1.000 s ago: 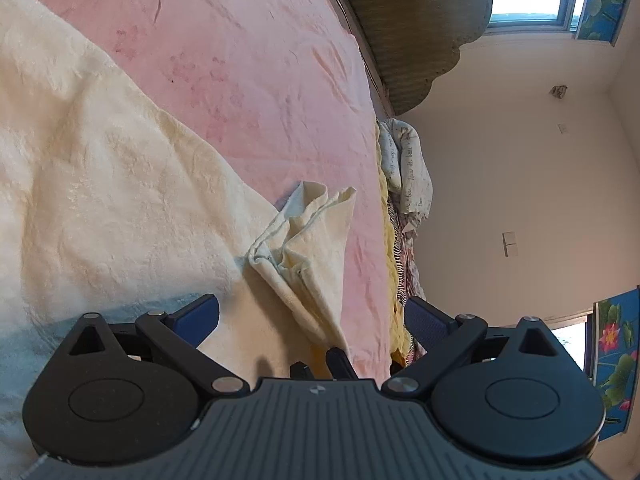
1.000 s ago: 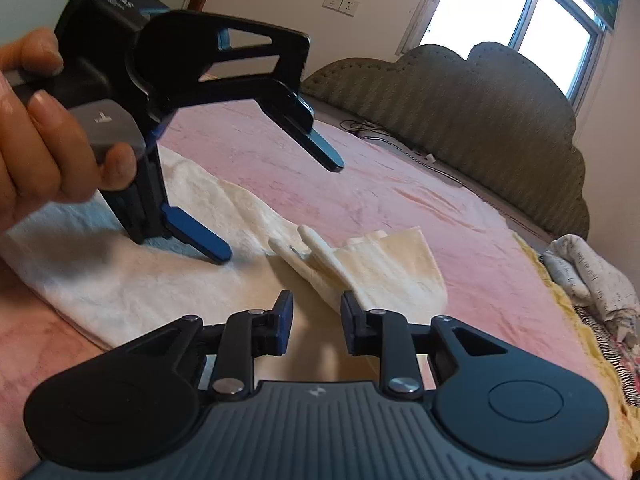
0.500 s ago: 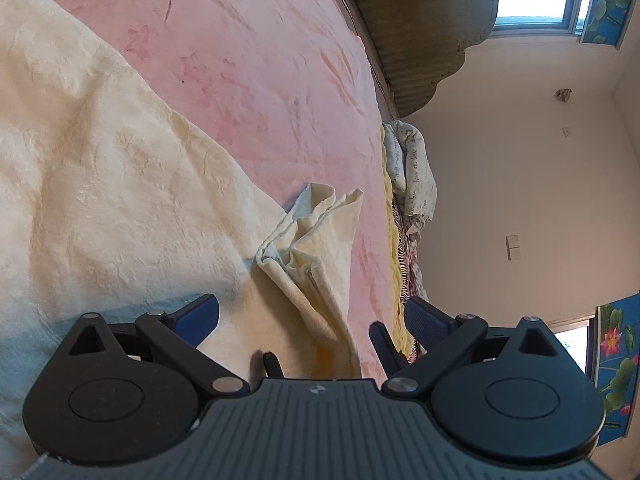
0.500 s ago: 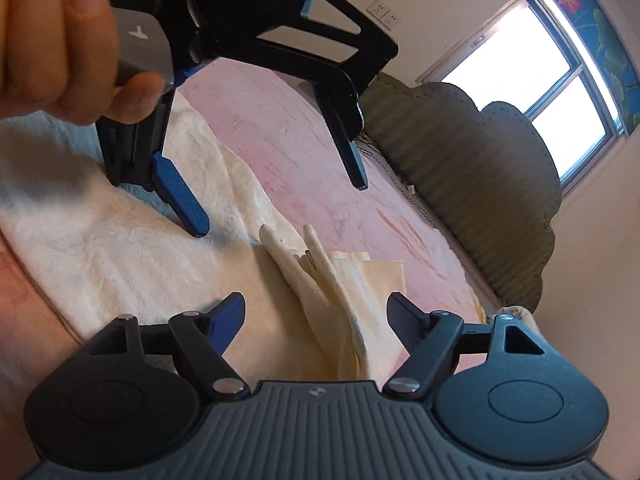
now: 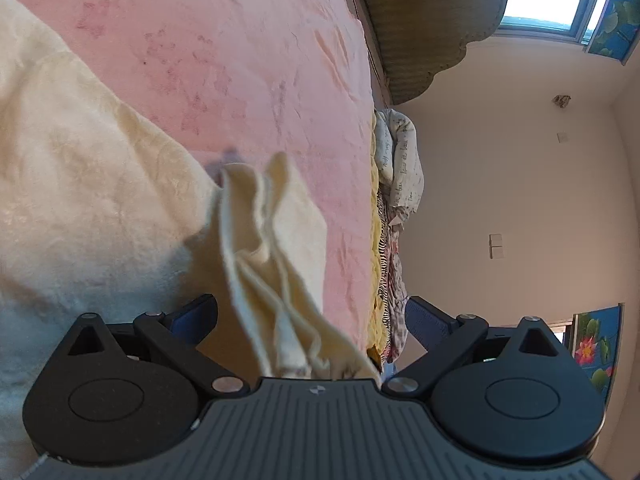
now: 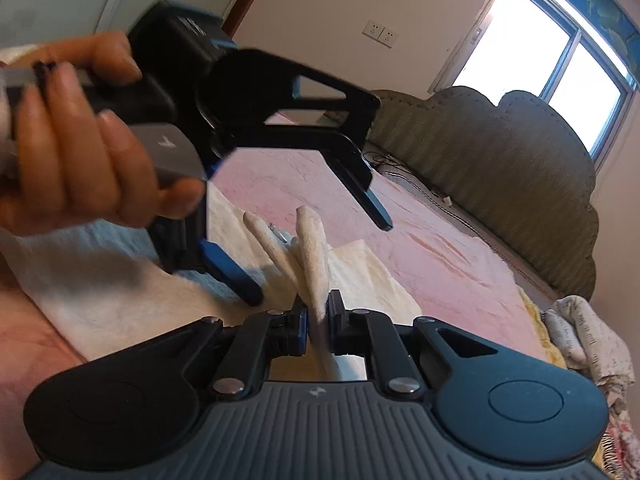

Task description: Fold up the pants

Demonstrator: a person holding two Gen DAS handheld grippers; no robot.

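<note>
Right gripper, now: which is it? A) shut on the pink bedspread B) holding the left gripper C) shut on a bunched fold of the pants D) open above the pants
C: the right gripper has its jaws closed on a raised cream fold of the pants, while the left gripper stands wide open beside it.

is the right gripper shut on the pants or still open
Shut: the right gripper pinches a bunched fold of the cream pants between its pads.

Daylight from window (image 6: pixel 560 52), panes blown out white. Warm cast on pink bed (image 5: pixel 248 60). Soft bluish shadows on cream pants (image 5: pixel 80 184). Motion blur on raised pants fold, hand (image 6: pixel 72 136), left tool (image 6: pixel 320 256). Strong fisheye bending, dark corner vignette.
</note>
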